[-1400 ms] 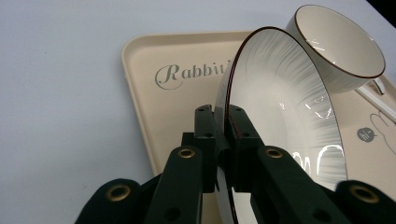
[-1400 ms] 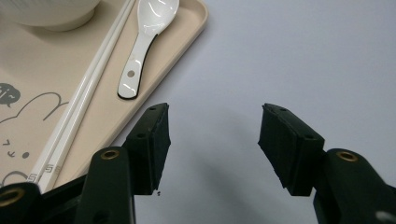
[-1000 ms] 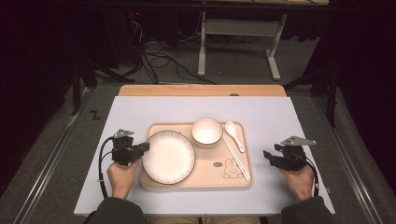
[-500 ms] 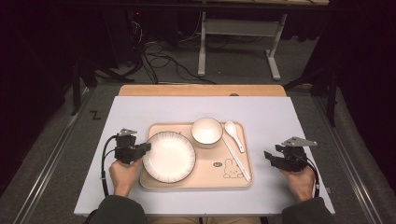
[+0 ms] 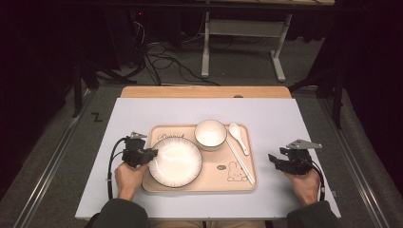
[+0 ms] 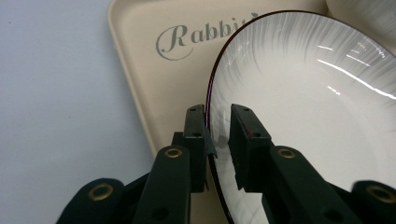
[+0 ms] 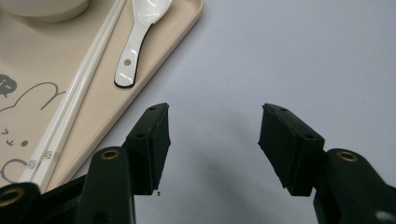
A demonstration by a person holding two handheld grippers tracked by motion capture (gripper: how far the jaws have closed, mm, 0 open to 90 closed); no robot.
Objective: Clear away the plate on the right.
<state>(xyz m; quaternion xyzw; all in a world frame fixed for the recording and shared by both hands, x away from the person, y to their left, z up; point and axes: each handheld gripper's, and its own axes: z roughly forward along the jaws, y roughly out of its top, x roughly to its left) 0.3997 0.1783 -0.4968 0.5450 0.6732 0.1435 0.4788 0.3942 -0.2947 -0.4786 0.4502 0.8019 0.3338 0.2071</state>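
Dark floor and loose cables surrounded a pale lilac-grey table (image 5: pixel 142 118), where a beige plastic tray printed with a rabbit and the word "Rabbit" (image 5: pixel 209 183) sat near the person's edge. On the tray's left half lay a round white ceramic plate with a thin dark rim (image 5: pixel 176 161); behind it stood a white bowl (image 5: pixel 210 133), with a white ceramic spoon (image 5: pixel 237 137) and a pair of white chopsticks (image 5: pixel 240 159) to the right.

The left gripper (image 6: pixel 218 135) straddled the plate's left rim, one jaw outside and one inside. Its jaws had just been opening, with the rim between them; a slim gap showed on each side, so the pads no longer seemed to press on it. The right gripper (image 7: pixel 212 144) stood wide apart with nothing in it, over bare table just right of the tray, well away from the dishes.

The plate appeared to be settled flat on the tray, so setting it down looked done. What remained, by my reading, was to widen the left jaws and draw them clear of the rim without nudging the plate.
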